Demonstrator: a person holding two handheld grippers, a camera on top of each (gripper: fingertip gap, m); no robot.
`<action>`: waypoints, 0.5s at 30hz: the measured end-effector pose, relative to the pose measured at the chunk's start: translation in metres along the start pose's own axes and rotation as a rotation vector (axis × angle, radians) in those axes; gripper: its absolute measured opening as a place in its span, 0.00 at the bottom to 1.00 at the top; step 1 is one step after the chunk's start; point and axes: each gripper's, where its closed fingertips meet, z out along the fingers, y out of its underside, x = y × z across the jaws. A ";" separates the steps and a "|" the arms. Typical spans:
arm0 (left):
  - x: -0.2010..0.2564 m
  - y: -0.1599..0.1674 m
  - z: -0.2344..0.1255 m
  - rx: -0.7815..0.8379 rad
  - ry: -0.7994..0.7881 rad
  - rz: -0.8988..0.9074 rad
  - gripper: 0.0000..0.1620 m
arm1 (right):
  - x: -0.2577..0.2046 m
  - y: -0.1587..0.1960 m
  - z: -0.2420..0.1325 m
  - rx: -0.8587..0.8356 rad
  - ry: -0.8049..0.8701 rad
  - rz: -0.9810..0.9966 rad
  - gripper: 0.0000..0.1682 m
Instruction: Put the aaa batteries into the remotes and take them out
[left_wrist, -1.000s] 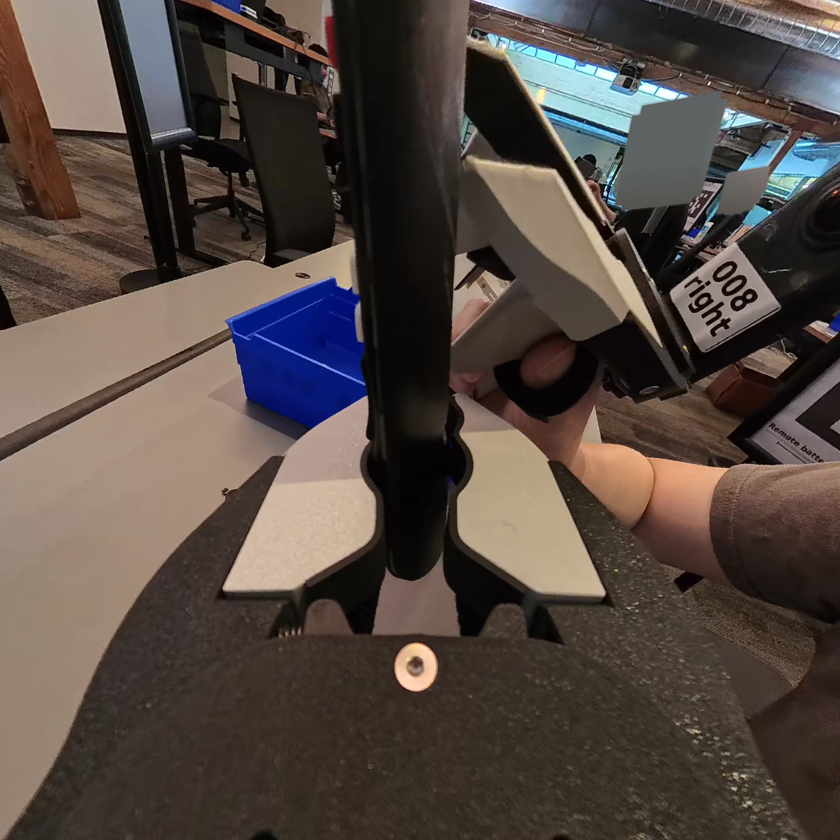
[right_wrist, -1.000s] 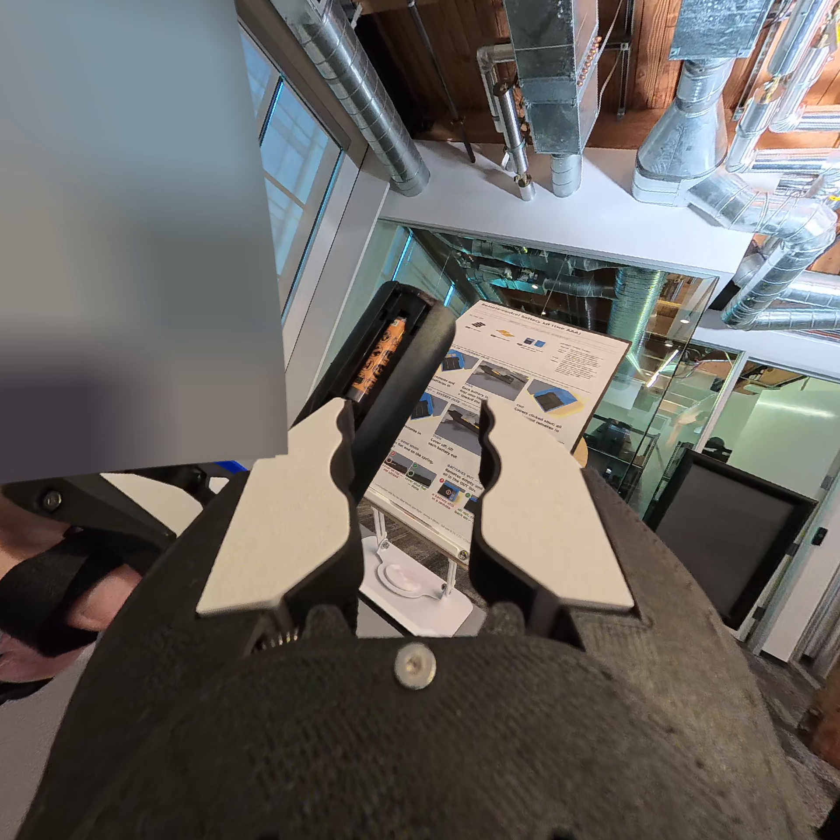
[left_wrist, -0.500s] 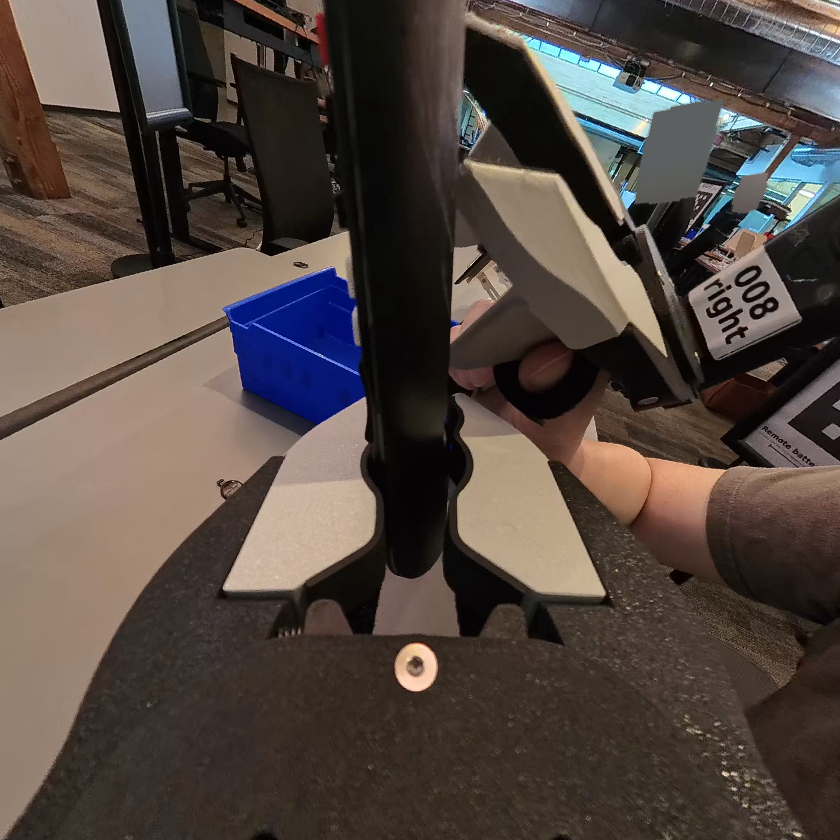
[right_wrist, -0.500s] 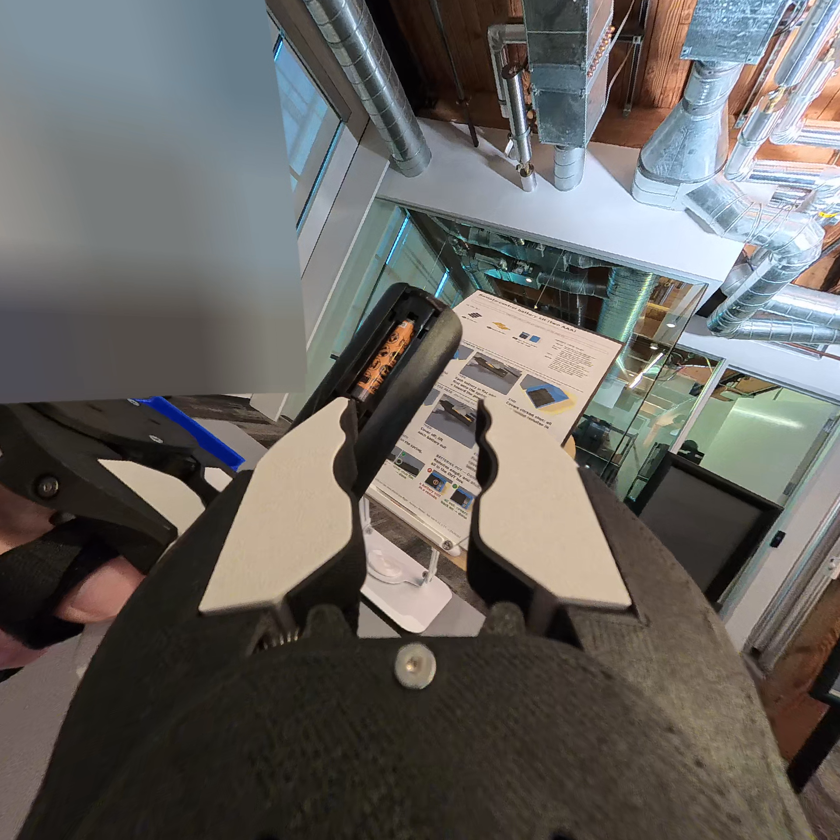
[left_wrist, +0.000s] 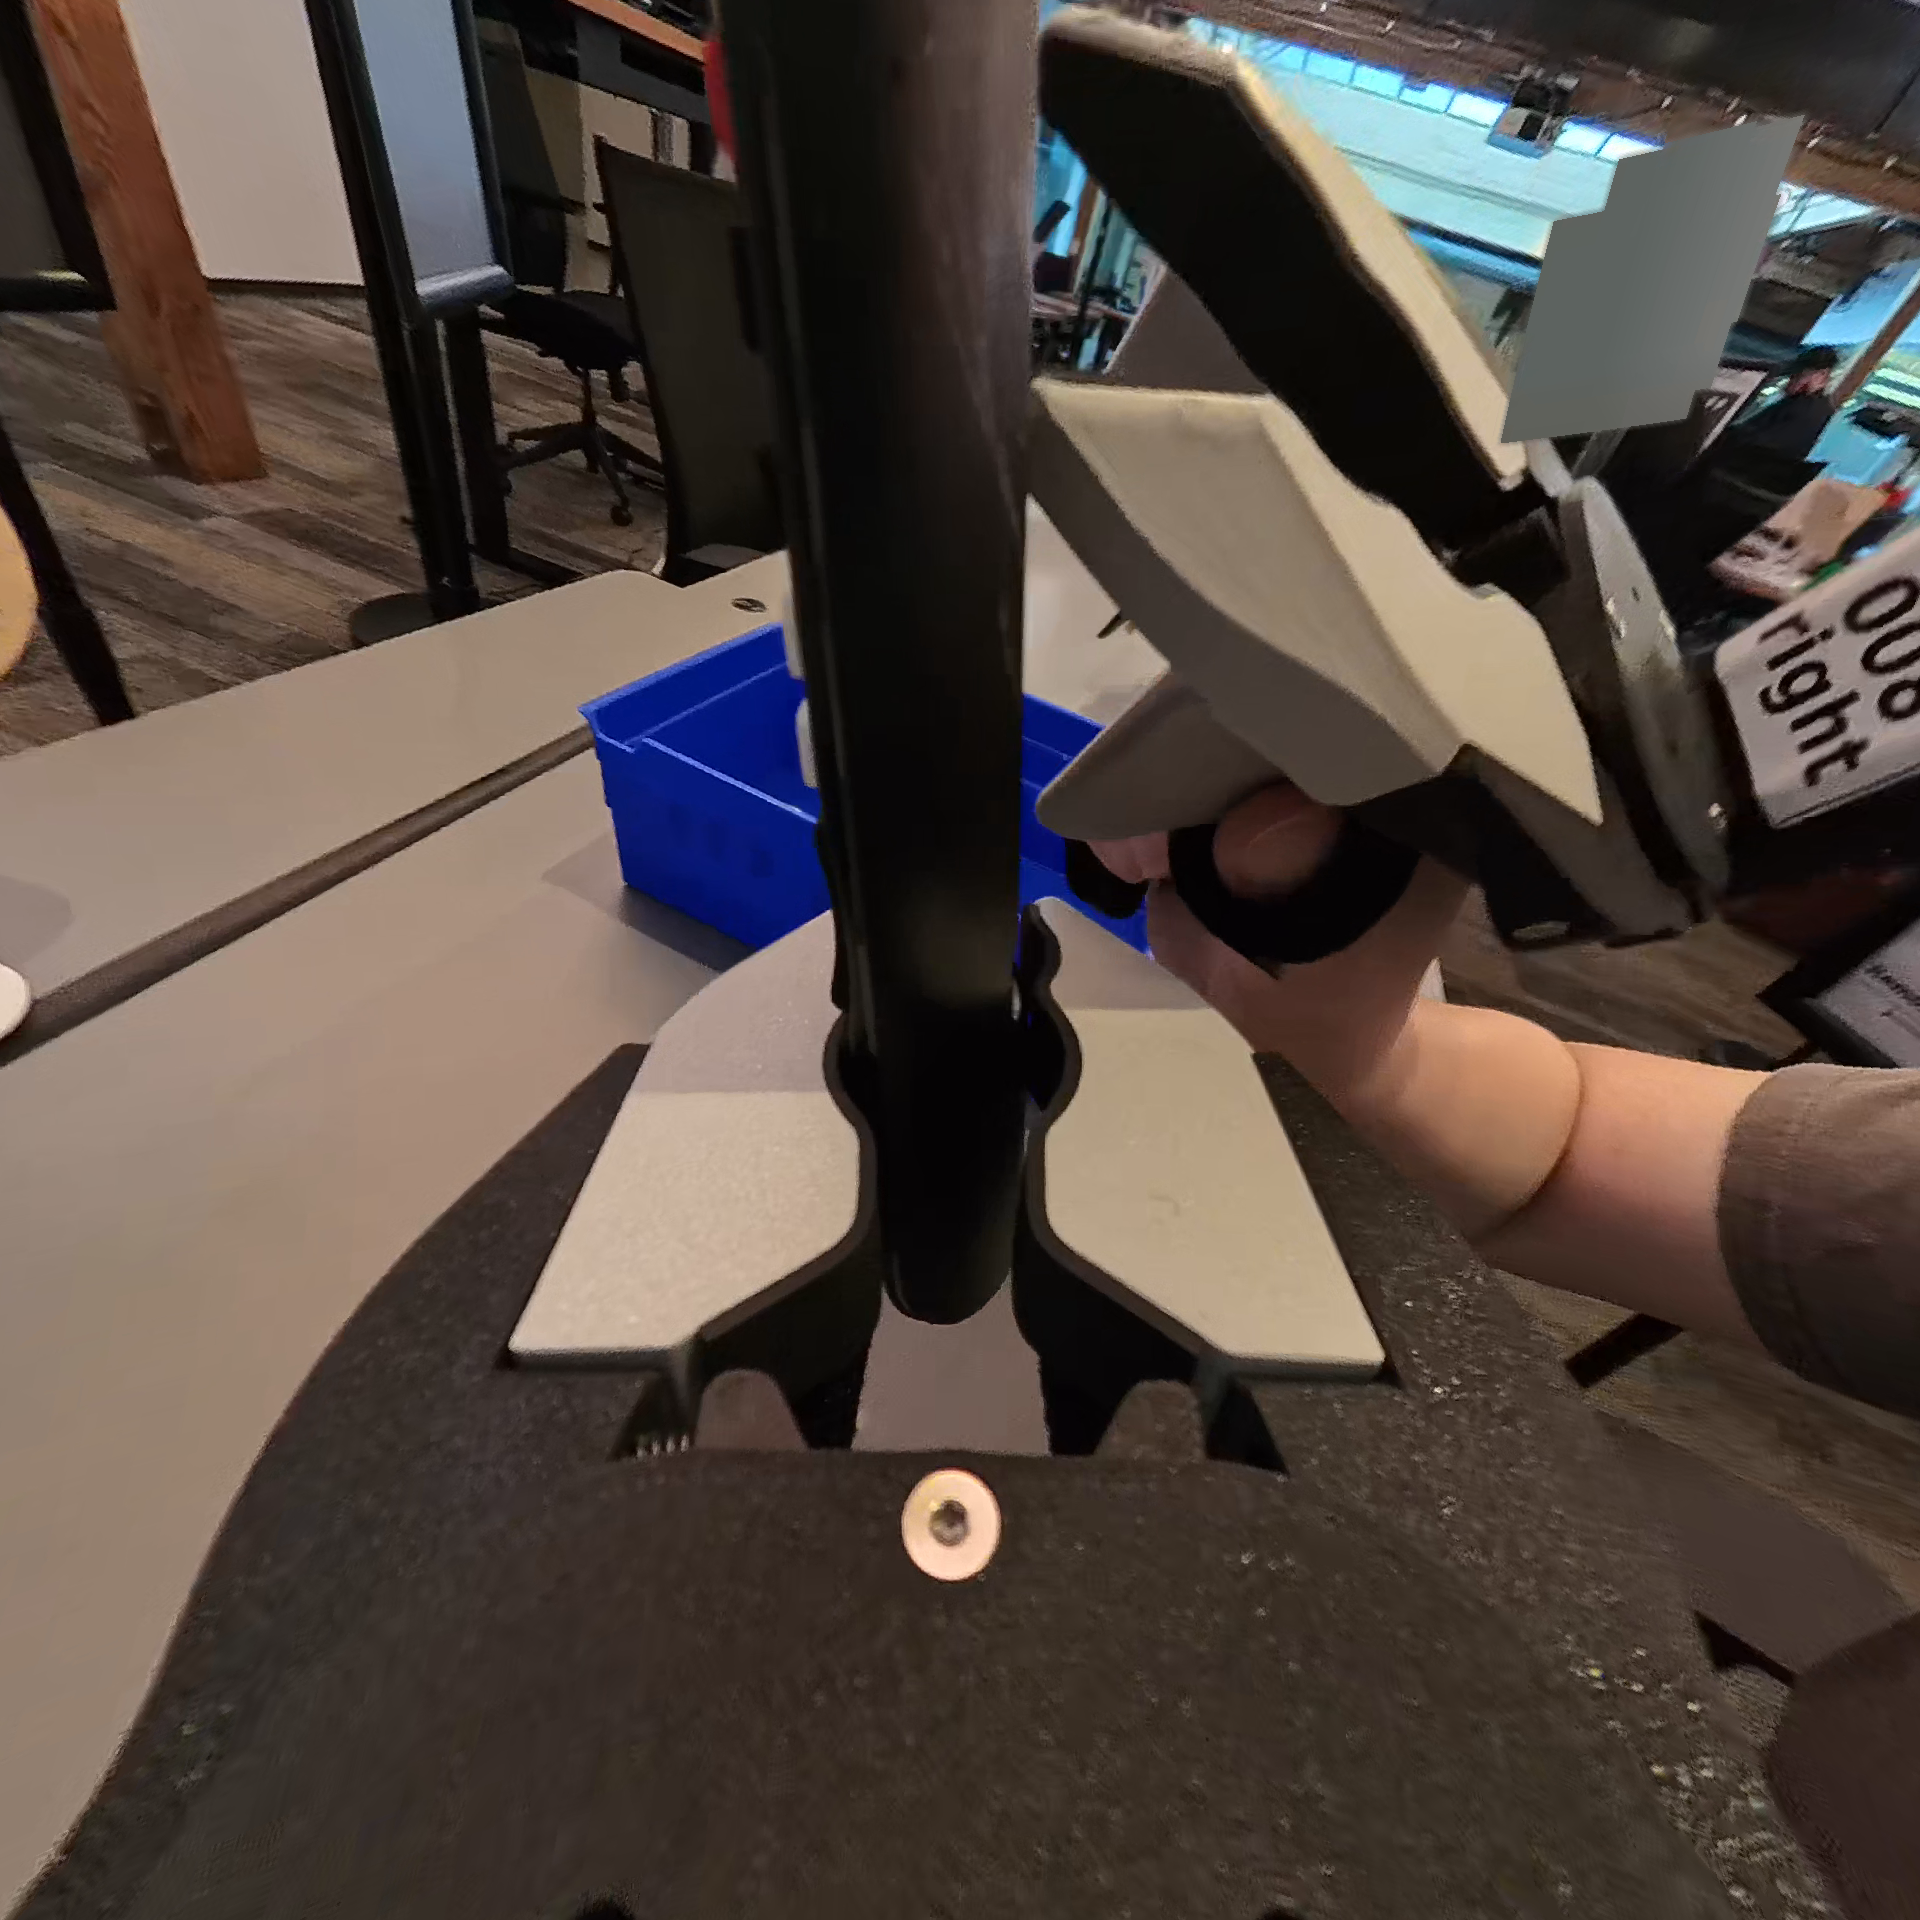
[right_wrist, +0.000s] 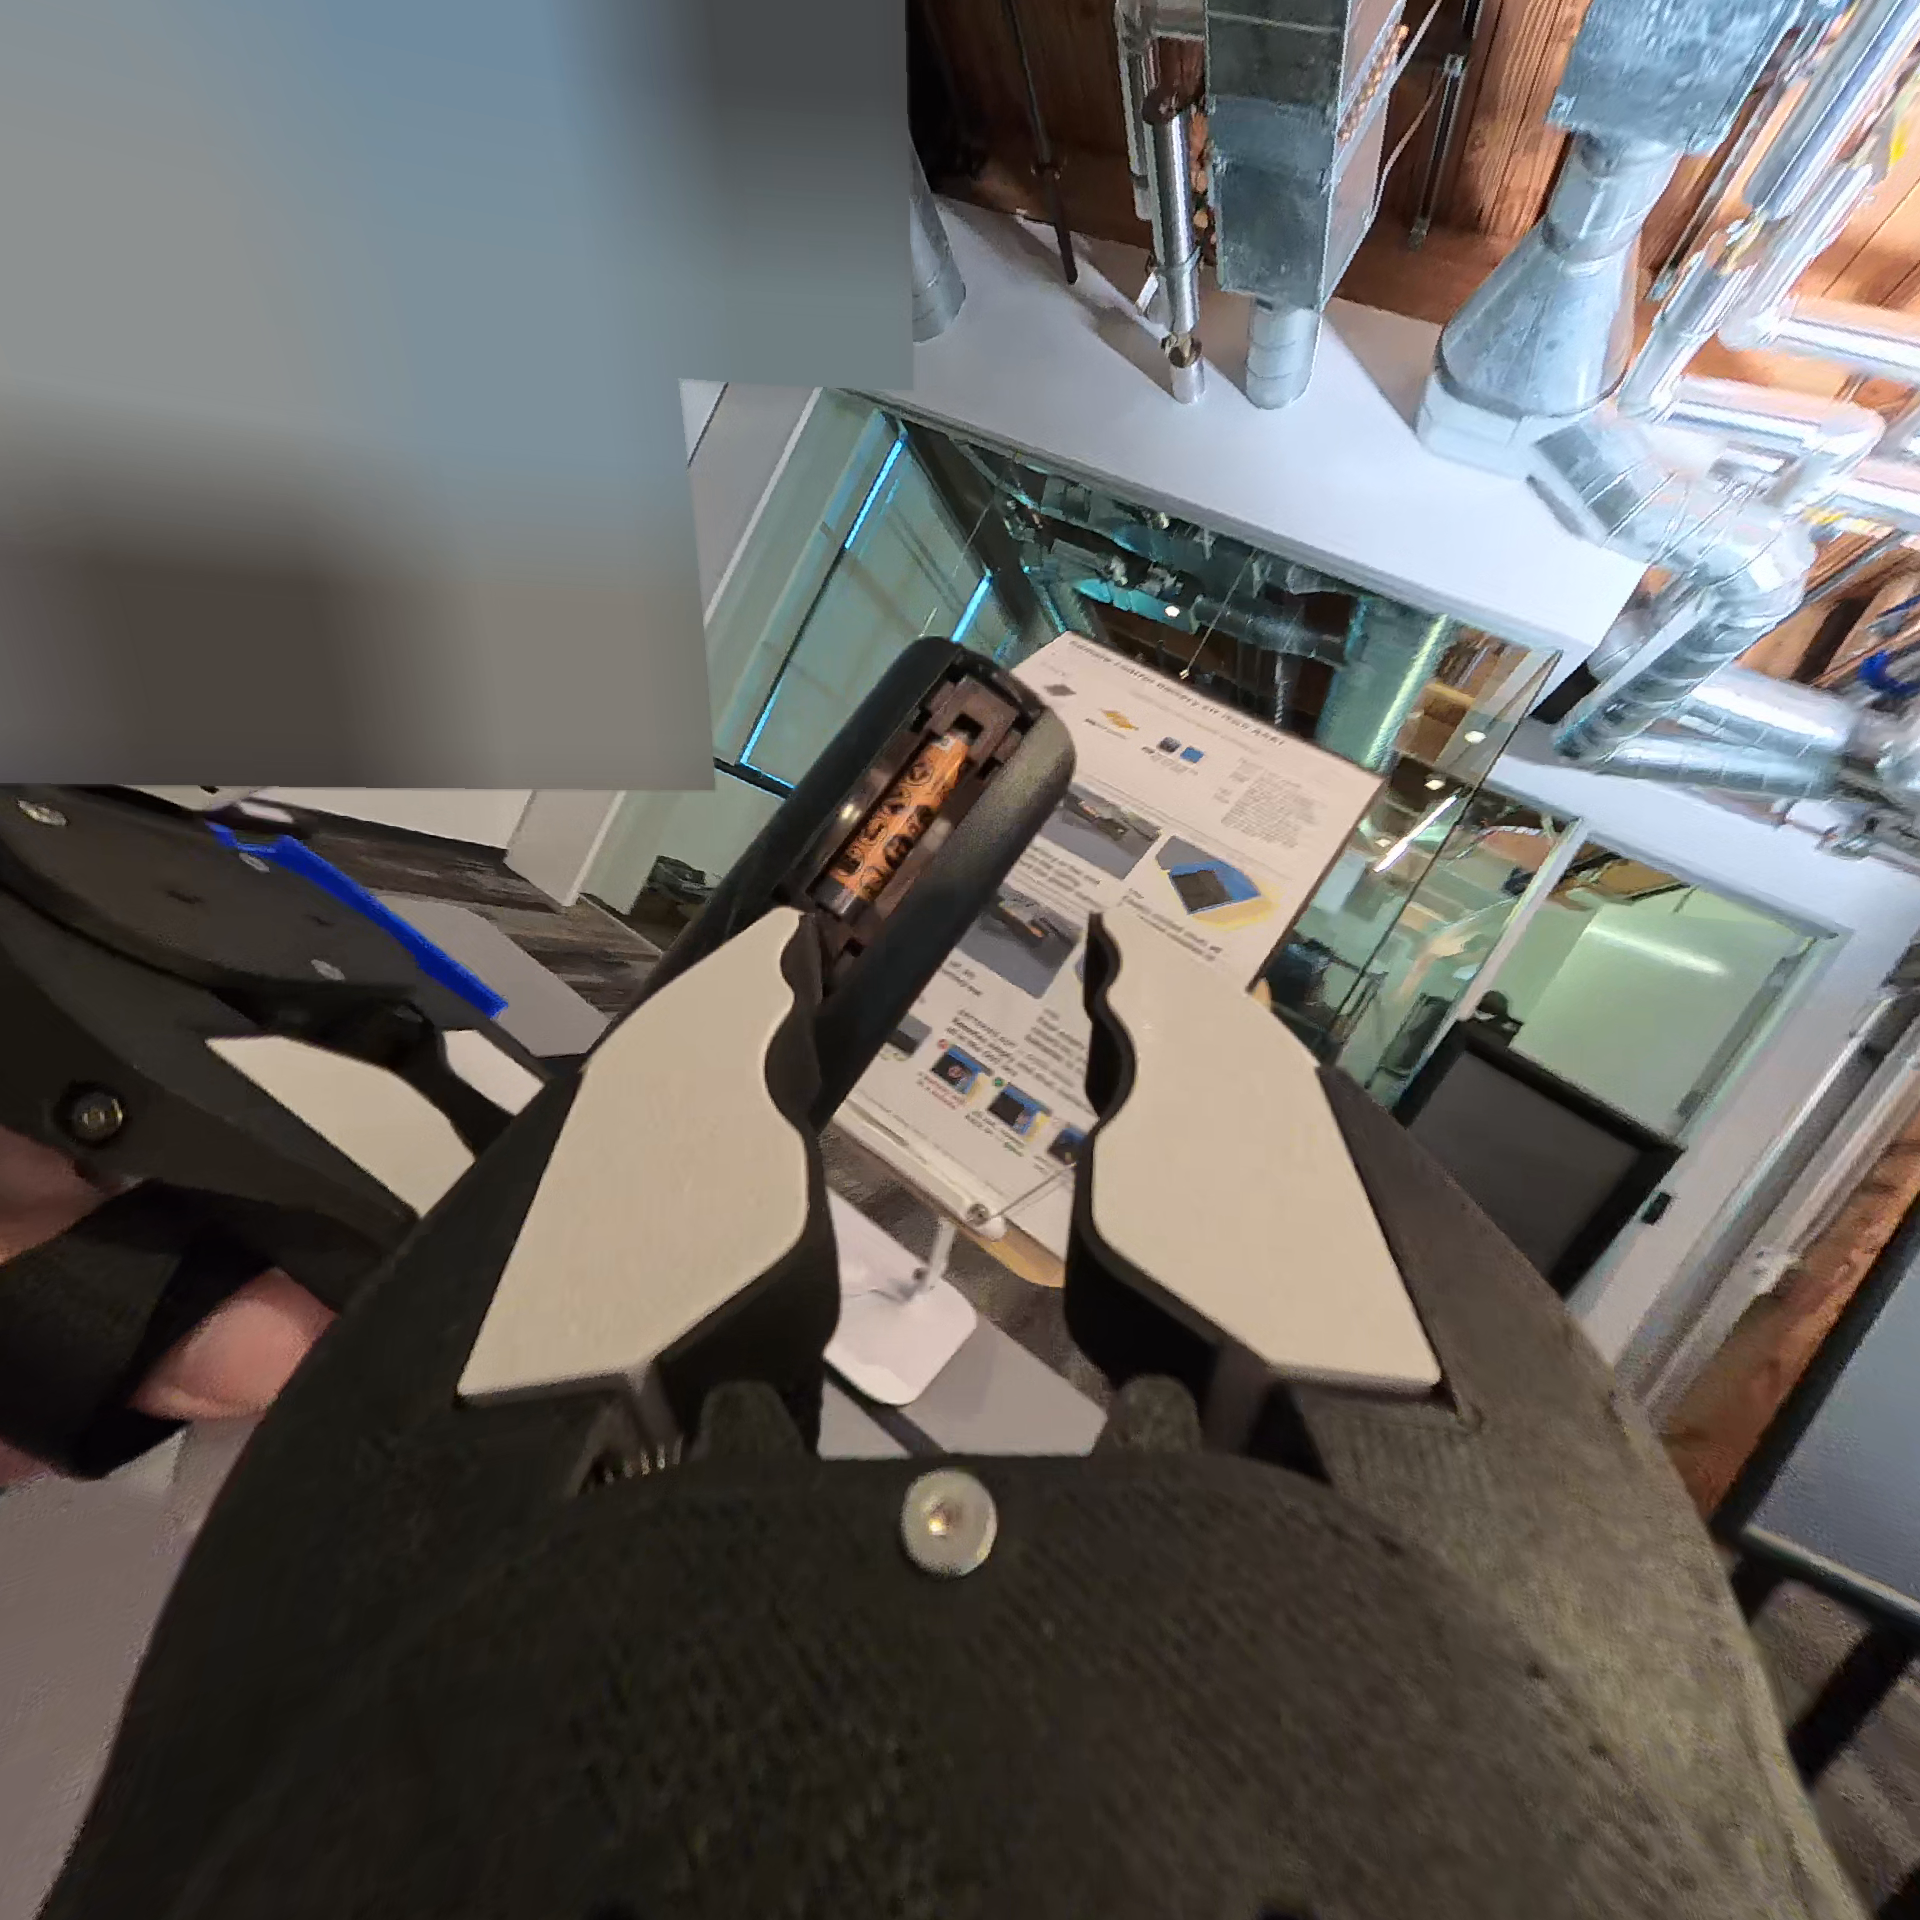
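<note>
Left wrist view, left tongs (left_wrist: 940, 1023) clenched on upright black remote (left_wrist: 894, 520) above grey worktop (left_wrist: 312, 987), blue bin (left_wrist: 717, 800) behind, right tongs (right_wrist: 940, 997) released, left fingertip beside remote's uncovered bay, orange battery (right_wrist: 899, 826) seated inside, instruction board (right_wrist: 1195, 831) beyond.

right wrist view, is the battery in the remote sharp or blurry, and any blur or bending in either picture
Right wrist view: the orange battery in the remote is sharp enough to show its pattern; the hand at the left edge is smeared; pipes at the top bow from the wide lens. Left wrist view: the remote and blue bin are crisp, the right tongs slightly soft.
</note>
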 end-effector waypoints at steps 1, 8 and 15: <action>-0.001 -0.001 -0.001 0.004 -0.015 0.020 0.16 | 0.001 0.000 0.000 -0.005 -0.014 0.042 0.30; -0.007 -0.005 -0.002 0.022 -0.086 0.112 0.16 | -0.001 0.004 0.002 -0.051 -0.111 0.246 0.29; -0.009 -0.012 -0.006 0.062 -0.150 0.226 0.16 | -0.005 0.002 0.001 -0.100 -0.183 0.363 0.21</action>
